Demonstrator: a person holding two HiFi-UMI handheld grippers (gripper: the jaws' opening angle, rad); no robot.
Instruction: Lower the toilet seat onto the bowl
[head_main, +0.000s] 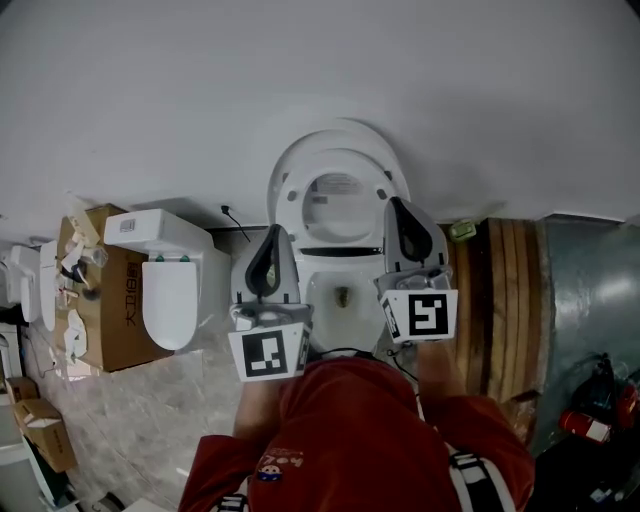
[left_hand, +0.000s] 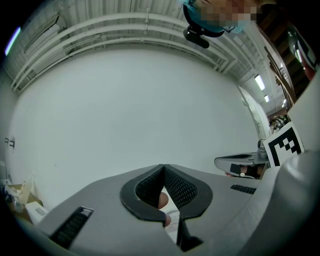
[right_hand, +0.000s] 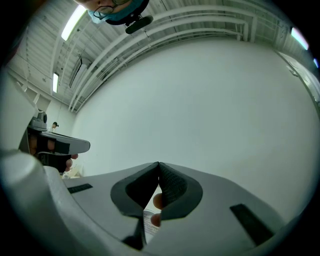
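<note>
Against the wall (head_main: 200, 90), head view: seat (head_main: 296, 200) upright at the bowl's (head_main: 345, 295) back edge, not yet lowered. Left gripper (head_main: 272, 235) over the bowl's left rim; right gripper (head_main: 396, 208) just beside the seat's right edge.
Left gripper view: jaws pressed together, empty, facing bare wall.
Right gripper view: likewise, tips met, nothing held.
Advice: hook a closed tip behind the seat's top edge, tip it forward, lower slowly to avoid a slam.
</note>
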